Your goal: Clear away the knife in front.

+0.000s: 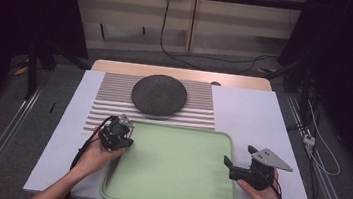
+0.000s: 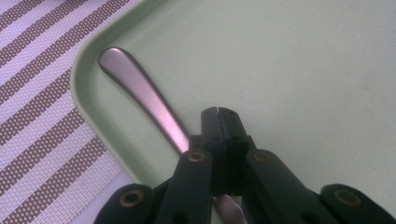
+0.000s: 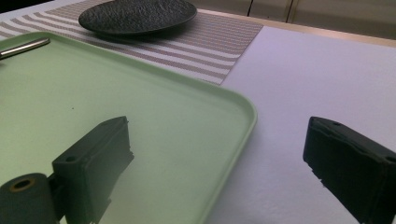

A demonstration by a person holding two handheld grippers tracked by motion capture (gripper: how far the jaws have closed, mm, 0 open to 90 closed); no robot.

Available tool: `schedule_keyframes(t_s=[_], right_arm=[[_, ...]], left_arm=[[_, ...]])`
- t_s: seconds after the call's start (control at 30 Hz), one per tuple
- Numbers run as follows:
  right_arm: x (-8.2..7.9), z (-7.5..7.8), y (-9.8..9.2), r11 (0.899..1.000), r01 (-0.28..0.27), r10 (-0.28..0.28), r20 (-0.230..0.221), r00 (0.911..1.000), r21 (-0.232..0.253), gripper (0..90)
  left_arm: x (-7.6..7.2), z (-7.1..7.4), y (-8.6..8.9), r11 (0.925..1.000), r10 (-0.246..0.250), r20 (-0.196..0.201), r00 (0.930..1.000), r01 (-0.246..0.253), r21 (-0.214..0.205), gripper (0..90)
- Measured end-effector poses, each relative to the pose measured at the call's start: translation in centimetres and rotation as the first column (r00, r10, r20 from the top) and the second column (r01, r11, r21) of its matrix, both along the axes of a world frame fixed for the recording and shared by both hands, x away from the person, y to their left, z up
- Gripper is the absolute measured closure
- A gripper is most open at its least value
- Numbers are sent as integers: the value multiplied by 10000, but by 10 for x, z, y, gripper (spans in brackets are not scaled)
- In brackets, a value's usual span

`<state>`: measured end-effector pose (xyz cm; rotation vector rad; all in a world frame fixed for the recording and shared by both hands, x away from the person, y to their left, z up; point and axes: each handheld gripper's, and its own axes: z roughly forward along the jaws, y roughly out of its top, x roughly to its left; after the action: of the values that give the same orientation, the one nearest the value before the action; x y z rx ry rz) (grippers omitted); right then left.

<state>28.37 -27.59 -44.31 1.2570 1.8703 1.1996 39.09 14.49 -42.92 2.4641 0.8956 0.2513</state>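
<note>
**Utensil handle may slip from a shallow pinch at the tray's corner**

The white-topped desk carries a brown-and-white striped woven placemat at its far side, with a round dark textured stoneware plate resting on it. Nearer the person sits the pale green rectangular plastic tray, its far edge just beside the placemat

The right tongs hang over the tray's right rim, jaws wide apart and empty; one jaw is over the tray, the other over the bare desk

The left tongs are at the tray's far-left corner, jaws pressed together. A slim polished metal utensil handle lies in that corner, its rounded end near the rim, and runs back under the jaws; whether the tips are clamped on it I cannot tell

The risk, as I judge it: if the metal is caught only low in the jaws, a lift could let the smooth handle pivot or slide out and clatter against the rim. The raised rim also crowds the corner, so a tilted pull might drag the tray along
</note>
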Motion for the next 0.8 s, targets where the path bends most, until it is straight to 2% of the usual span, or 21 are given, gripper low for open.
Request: schedule_keyframes(t_s=[0.2, 0.4, 0.6, 0.67, 0.73, 0.8], right_arm=[[0, 0, 0, 10000, -15, 15, -7, 10000, -2, 75], [0, 0, 0, 10000, -11, 11, -29, 10000, -27, 75], [0, 0, 0, 10000, -12, 12, 0, 10000, 5, 74], [0, 0, 0, 10000, -12, 12, -1, 10000, -5, 74], [-1, 0, 0, 10000, -22, 22, 15, 10000, 9, 74], [-1, 0, 0, 10000, -20, 20, 16, 10000, 8, 74]], left_arm=[[-3, 0, 4, 10000, 27, 75, 10000, -28, 80, 900], [-9, -2, 9, 9995, 234, 256, 9994, -229, -195, 900], [-10, -3, 12, 9985, 283, 268, 9992, -270, -474, 900], [-11, -3, 11, 9989, 183, 451, 9988, -163, -435, 899], [-12, -1, 11, 9975, 20, 505, 9987, 16, -711, 854], [-13, 2, 10, 9960, 111, 833, 9965, -36, -895, 814]])
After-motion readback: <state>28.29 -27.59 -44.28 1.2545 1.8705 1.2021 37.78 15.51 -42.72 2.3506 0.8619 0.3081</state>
